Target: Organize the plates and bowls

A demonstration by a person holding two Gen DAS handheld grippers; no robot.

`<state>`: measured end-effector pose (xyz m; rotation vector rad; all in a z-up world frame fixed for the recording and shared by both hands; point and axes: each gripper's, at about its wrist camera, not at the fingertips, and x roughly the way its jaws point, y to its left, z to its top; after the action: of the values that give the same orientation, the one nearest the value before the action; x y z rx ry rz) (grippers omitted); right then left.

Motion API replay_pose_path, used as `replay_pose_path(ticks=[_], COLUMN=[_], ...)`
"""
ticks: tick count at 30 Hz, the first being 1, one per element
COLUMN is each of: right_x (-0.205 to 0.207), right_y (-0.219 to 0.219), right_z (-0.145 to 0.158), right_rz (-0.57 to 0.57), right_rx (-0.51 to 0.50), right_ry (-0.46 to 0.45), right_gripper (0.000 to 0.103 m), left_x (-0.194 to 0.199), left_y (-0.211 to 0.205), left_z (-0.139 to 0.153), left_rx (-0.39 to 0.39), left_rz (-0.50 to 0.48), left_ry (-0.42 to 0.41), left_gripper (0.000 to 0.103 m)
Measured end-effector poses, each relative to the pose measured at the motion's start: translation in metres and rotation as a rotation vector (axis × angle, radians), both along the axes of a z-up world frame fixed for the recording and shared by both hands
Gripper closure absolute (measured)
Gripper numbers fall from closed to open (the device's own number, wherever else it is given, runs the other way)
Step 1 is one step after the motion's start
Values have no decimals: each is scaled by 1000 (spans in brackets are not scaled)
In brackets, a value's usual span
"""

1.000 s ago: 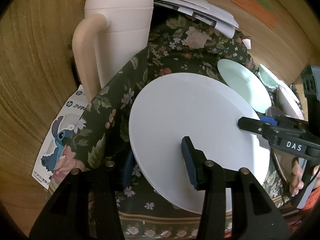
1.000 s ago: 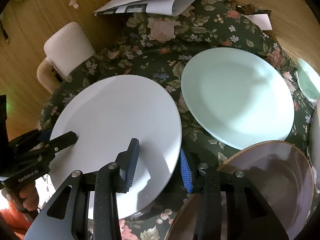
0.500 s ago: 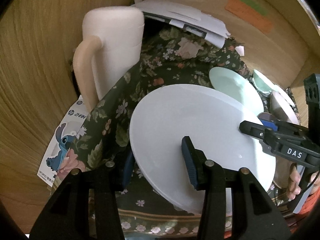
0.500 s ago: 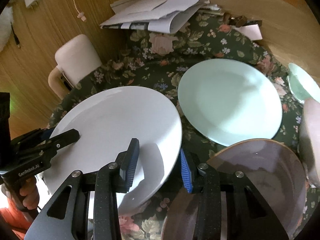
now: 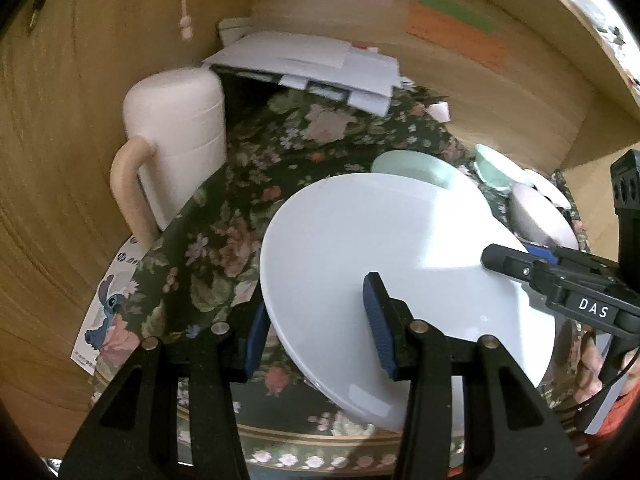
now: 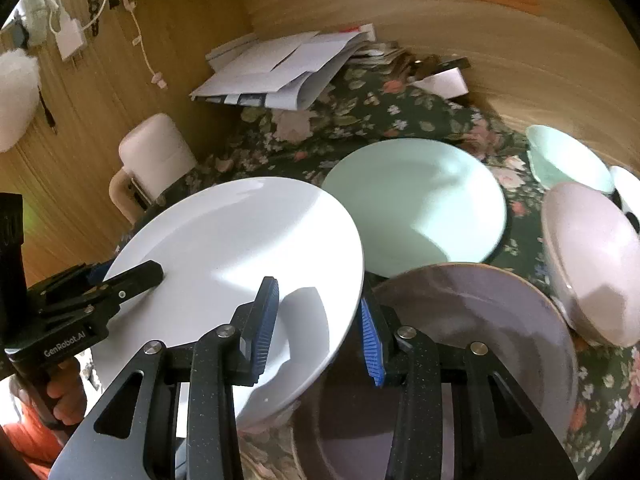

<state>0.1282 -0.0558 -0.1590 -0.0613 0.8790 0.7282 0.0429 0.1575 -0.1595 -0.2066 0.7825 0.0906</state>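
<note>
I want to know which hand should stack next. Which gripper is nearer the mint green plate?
Right. The right gripper grips the white plate on its edge beside the mint green plate; the left gripper holds the far edge.

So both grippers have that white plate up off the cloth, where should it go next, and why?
Probably sideways over the mint plate to stack it. Both the left gripper and right gripper clamp the white plate, tilted above the floral cloth.

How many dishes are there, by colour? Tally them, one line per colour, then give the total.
White: 2, the held white plate and a partly hidden white dish at the right edge.
Mint green: 2, the mint plate and mint bowl.
Pale lilac: 2, the lilac plate and lilac bowl.
Total: 6.
</note>
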Motion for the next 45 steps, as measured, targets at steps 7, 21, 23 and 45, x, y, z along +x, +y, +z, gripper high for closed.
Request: replay_pose_path(ticks=[7, 21, 23, 45], right_x=[-5, -13, -14, -22], right_y=[-29, -83, -90, -144], right_z=[8, 17, 18, -7], right_rz=[-49, -134, -144, -229], right_rx=[26, 53, 53, 43], right_ry=[-13, -34, -36, 22], right_gripper=[68, 68, 68, 68], left_x=[1, 5, 6, 14], left_y=[-23, -72, -79, -130], left_z=[9, 21, 22, -4], left_rx=[1, 7, 8, 8], left_rz=[-41, -130, -143, -227], left_ry=[-13, -31, -31, 37], left_gripper=[57, 57, 57, 57])
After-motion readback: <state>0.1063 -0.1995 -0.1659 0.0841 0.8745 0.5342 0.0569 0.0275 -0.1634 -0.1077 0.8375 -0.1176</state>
